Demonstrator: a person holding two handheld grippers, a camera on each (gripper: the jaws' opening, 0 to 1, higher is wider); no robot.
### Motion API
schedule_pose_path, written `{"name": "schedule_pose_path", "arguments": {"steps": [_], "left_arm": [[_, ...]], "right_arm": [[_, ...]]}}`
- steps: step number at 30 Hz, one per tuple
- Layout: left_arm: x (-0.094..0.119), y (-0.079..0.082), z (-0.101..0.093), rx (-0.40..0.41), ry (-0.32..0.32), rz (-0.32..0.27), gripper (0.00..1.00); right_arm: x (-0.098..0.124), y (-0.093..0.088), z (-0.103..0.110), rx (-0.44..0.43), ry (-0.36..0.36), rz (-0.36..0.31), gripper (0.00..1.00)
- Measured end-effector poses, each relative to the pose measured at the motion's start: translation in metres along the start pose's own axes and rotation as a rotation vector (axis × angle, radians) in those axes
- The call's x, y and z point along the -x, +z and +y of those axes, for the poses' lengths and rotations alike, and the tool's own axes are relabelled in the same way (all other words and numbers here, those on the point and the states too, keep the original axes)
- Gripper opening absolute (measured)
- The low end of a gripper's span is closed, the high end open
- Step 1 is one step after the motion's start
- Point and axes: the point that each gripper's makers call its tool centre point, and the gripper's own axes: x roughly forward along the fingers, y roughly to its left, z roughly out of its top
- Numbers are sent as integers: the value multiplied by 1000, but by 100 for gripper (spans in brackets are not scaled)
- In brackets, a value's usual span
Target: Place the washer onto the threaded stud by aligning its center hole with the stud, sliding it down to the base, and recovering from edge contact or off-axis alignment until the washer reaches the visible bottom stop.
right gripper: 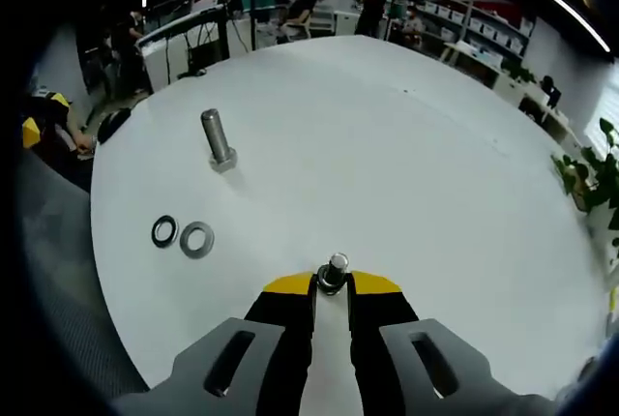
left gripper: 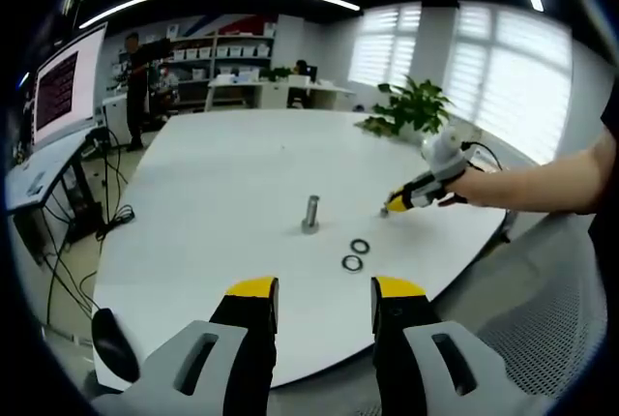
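The setting is an office with shelving, monitors and window blinds around a large white round desk. In the left gripper view, a potted plant stands at the far edge of the desk, at 1 o'clock from the stud.

**Position of parts.** The threaded stud stands upright on its head near the middle of the desk. Two washers lie flat beside each other on the desk: a dark washer and a lighter washer. In the right gripper view they sit at 7 o'clock from the stud, near it but apart from it. Neither is on the stud.

**State of the tongs.** The left tongs are parted and hold nothing, hovering off the near edge of the desk. The right tongs are closed on a small metal part at their tips; whether it is a nut or a washer seen edge-on cannot be told.

**Fault risks.**
- A part gripped on edge may meet the stud top off-axis, catching on the threads.
- Side pressure during alignment may tip the stud, which appears to be free-standing.
- The grip covers little of the part, so it may slip on contact.
- The flat washers may skid across the smooth desk instead of lifting.
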Motion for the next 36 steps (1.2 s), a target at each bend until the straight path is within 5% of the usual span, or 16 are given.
{"name": "schedule_pose_path", "arguments": {"steps": [36], "left_arm": [[0,0,-1,-7,-7,-1,36]], "right_arm": [[-9,-16,5,71,3,57,17]]}}
